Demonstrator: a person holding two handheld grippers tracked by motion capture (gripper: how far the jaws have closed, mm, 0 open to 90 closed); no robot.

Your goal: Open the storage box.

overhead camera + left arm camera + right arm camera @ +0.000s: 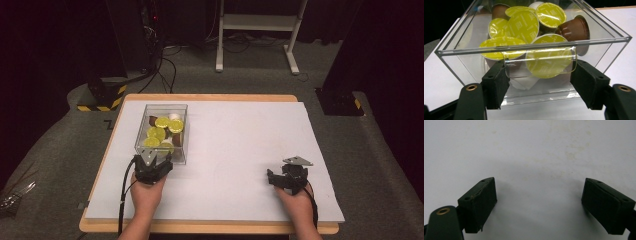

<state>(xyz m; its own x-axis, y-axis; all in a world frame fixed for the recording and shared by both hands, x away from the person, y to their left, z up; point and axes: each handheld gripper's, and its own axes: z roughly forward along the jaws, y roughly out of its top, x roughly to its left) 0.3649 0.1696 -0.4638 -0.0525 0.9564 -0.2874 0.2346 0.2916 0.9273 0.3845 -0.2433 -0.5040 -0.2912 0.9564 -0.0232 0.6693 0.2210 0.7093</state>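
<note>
A clear plastic box (pixel 186 135) stands on the left half of the white tabletop (pixel 240 150). It holds several coffee capsules with yellow-green foil lids (pixel 522 23) and some brown ones (pixel 574 27). My left gripper (pixel 159 159) is at the box's near wall. In the left gripper view its jaws (pixel 540 75) stand wide, one pad against each side edge of a clear curved tab (pixel 511 68) that juts from that wall (pixel 599 41). My right gripper (pixel 281 172) rests low over the bare right half of the table, open, with nothing between its pads (pixel 539 202).
The wooden table edge (pixel 210 97) frames the white sheet. Beyond it on the grey floor are a white stand's feet (pixel 255 65), cables (pixel 165 70) and black bases with yellow striping (pixel 102 97). Bare white surface (pixel 536 150) lies ahead of the right gripper.
</note>
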